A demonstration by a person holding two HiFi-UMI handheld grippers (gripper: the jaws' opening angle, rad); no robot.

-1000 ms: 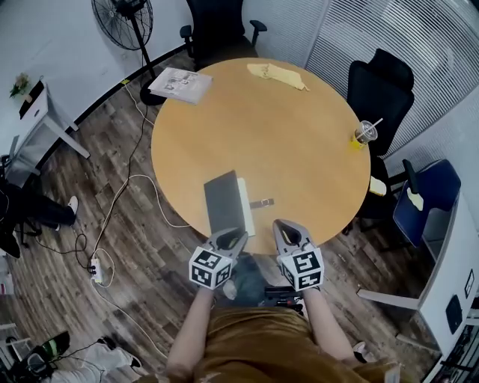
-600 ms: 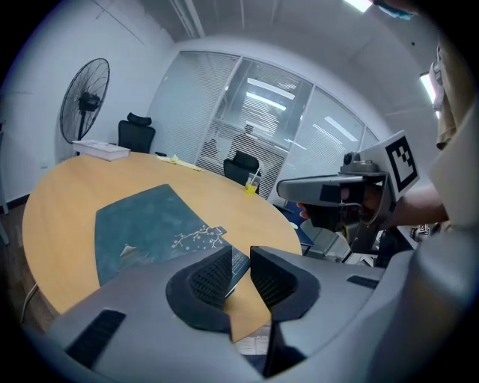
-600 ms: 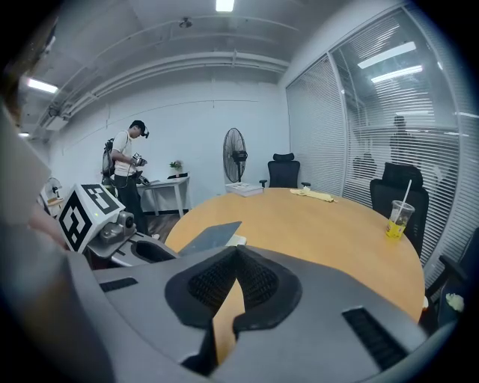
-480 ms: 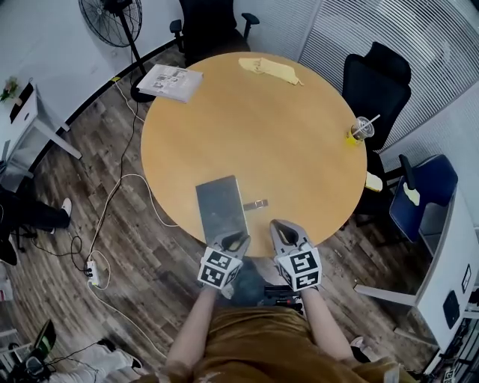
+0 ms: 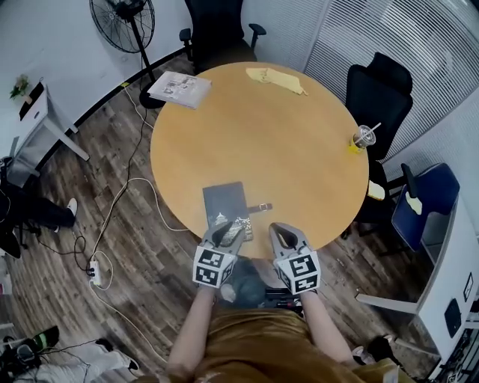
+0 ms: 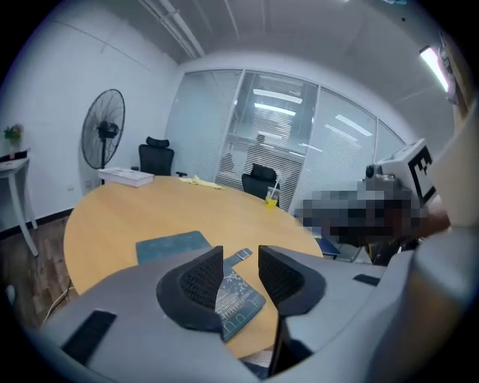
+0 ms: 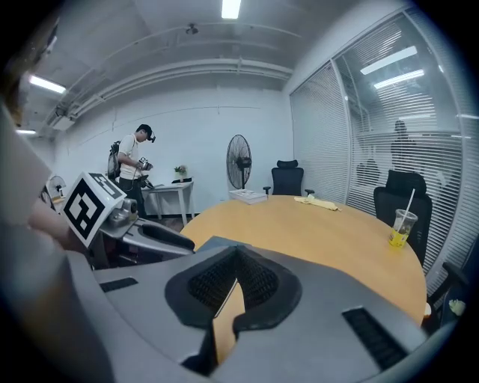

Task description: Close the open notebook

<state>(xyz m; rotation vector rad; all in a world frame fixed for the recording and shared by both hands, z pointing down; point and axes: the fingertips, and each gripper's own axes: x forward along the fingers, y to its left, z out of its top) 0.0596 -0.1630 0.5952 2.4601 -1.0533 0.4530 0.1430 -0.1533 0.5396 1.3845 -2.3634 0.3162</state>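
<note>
The room has a wood-plank floor, white walls and a glass partition with blinds far ahead and to the right of both grippers. A round pale-wood bench fills the middle, and both grippers hang at its near edge. One black office chair stands straight ahead of them beyond the bench. A second black chair stands off to the right, and a blue chair is nearer on the right gripper's side. A floor fan stands far ahead and left of the left gripper. A white side table is well off to its left, and a cabled power strip lies on the floor beside it.

Far ahead of the left gripper a stack of papers lies on the bench. A yellow cloth lies at the far edge, and a plastic cup with a straw stands well ahead and right of the right gripper.

The notebook lies flat with its dark cover up, closed as far as it shows. It is just ahead of and partly beneath the left gripper, and its strap reaches toward the right gripper's side. The left gripper's jaws are opening and stand wide, with the pads off the notebook, whose patterned near end shows through the gap. The right gripper is just beside it, jaws together on nothing.
</note>
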